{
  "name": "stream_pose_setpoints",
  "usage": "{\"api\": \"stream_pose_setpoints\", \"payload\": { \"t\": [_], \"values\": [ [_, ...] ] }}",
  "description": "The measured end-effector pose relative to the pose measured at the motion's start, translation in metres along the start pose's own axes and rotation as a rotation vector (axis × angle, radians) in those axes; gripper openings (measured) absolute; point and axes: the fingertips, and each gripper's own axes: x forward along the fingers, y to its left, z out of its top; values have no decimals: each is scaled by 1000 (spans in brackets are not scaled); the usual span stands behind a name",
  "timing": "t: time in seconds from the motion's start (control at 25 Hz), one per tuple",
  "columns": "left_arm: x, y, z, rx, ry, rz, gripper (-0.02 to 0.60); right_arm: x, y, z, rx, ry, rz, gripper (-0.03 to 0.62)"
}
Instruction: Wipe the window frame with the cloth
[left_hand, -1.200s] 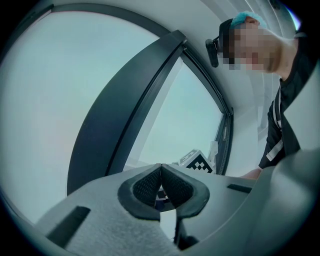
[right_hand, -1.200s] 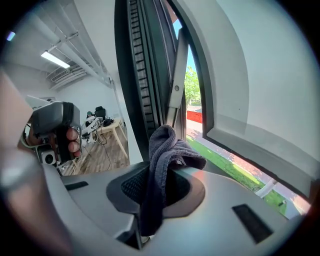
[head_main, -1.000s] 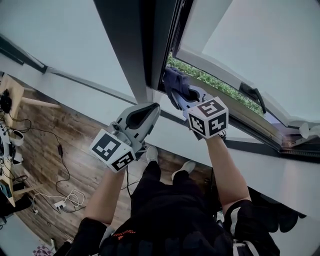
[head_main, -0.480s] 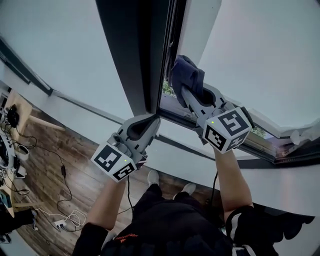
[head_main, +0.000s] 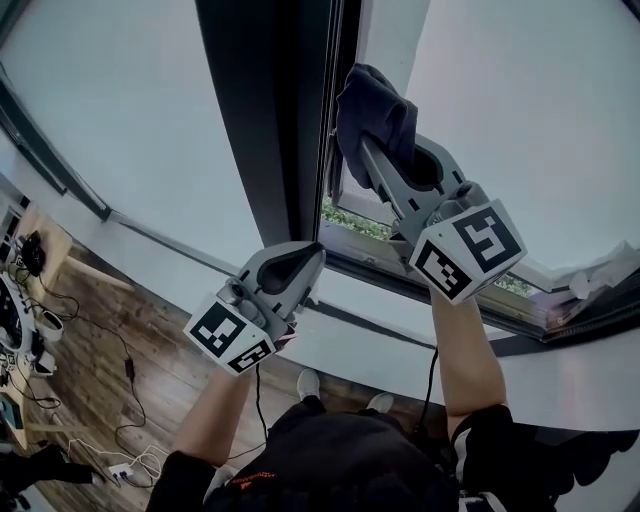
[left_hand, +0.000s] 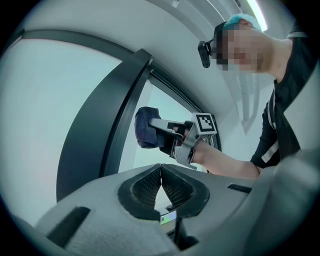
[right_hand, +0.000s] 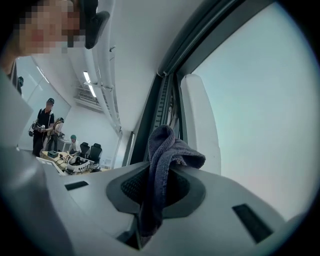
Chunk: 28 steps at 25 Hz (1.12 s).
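Observation:
A dark blue cloth is pinched in my right gripper, which is raised against the open window's dark frame near the white sash edge. In the right gripper view the cloth bunches out between the jaws, just short of the frame channel. My left gripper hangs lower, beside the dark post, jaws shut with nothing between them. In the left gripper view its pads meet, and the right gripper with the cloth shows ahead.
A white sill and a dark lower rail run below the opening, with greenery outside. Far below are a wooden floor with cables and a desk edge. People sit at a table in the room behind.
My right gripper has climbed with the cloth from the lower corner of the opening up along the frame. The left gripper stays about where it was.

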Motion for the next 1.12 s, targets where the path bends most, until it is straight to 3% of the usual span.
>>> {"api": "stream_pose_setpoints", "payload": {
  "t": [0.24,0.44,1.12],
  "values": [
    [1,-3,12,25,-10,-6,21,7,3,46,-63,-87,11,49],
    [5,-9,14,32,-15,-10,21,10,2,59,-94,-106,19,49],
    [6,-9,2,0,9,-5,21,14,12,23,-65,-45,44,49]
  ]
}}
